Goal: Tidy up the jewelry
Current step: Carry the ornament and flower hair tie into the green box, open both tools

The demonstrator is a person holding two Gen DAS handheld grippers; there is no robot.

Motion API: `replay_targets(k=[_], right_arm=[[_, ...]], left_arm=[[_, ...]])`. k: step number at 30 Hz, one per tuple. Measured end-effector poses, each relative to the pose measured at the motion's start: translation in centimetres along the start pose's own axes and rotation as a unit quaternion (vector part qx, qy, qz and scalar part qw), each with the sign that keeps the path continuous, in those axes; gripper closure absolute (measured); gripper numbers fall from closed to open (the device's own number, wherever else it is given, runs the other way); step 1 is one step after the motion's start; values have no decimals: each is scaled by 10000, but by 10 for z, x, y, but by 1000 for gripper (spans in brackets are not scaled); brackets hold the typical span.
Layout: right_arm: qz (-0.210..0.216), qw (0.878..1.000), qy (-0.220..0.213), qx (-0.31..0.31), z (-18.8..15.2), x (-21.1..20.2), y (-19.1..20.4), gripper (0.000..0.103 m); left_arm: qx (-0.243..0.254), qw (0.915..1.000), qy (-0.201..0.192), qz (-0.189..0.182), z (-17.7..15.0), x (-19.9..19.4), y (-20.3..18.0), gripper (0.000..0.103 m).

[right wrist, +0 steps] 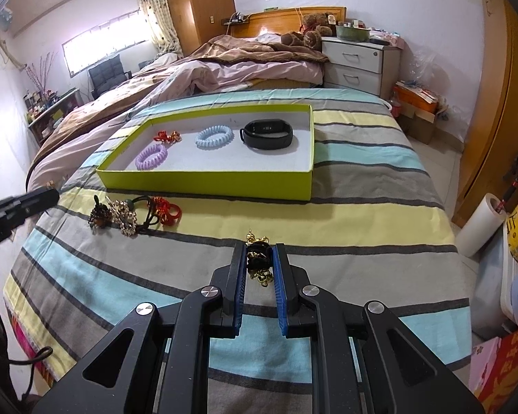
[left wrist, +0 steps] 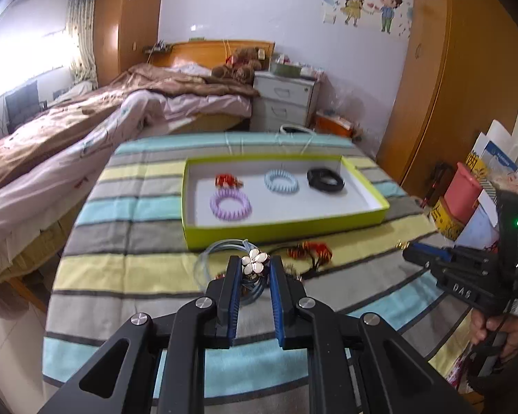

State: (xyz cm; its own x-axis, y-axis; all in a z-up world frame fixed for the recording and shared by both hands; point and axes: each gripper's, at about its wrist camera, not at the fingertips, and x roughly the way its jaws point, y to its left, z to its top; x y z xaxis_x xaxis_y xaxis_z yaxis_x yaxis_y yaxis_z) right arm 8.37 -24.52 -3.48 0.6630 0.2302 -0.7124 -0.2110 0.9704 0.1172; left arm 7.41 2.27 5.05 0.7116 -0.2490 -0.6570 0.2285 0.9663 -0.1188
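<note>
My left gripper (left wrist: 255, 265) is shut on a white flower ornament (left wrist: 254, 263); a pale blue coil tie (left wrist: 207, 258) hangs from it above the striped cloth. In the right wrist view, my right gripper (right wrist: 259, 258) is shut on a black and gold ornament (right wrist: 258, 257) just over the cloth. A lime-green box (left wrist: 286, 231) lies ahead and holds a purple coil (left wrist: 230, 204), a blue coil (left wrist: 281, 181), a black band (left wrist: 325, 179) and a red ornament (left wrist: 228, 181). Loose red and dark pieces (right wrist: 127, 214) lie before the box (right wrist: 203, 181). Each gripper shows in the other's view: the right gripper (left wrist: 409, 250), the left gripper (right wrist: 51, 193).
The striped cloth (right wrist: 362, 207) covers a table that drops off at both sides. An unmade bed (left wrist: 86, 131) is beyond on the left, and a white drawer unit (left wrist: 286, 100) behind. Boxes and a pink tub (left wrist: 462, 193) crowd the right side, with a wooden wardrobe (left wrist: 449, 86) there too.
</note>
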Motion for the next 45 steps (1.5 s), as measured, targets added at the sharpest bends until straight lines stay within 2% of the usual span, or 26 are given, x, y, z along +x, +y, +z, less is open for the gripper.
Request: replay_targets(k=[5,9,15,23,33,45], right_arm=[[10,10000,-33,-12,3,-1,2,87],[14,9999,-102,-32,9,-4,4,87],[76,9994,-330,-109,33,-8,13,87],[157,9989,-422,-119,65,8,20,87],[104,9996,-230,-123,91,49,12,87],[161,9992,279,-242,89,87,4,87]], left_arm=[[21,9999,-63,104,9,-1,3,87],[-27,10000,-22,51,15,3,8,87],[-47,10000,61,62,29,19,14,87],[281,9996,-3,-2,58,41,2,87],[297,9989,228,-296,80,91,-12,87],[364,9957,759,-392,71,144,-19,87]])
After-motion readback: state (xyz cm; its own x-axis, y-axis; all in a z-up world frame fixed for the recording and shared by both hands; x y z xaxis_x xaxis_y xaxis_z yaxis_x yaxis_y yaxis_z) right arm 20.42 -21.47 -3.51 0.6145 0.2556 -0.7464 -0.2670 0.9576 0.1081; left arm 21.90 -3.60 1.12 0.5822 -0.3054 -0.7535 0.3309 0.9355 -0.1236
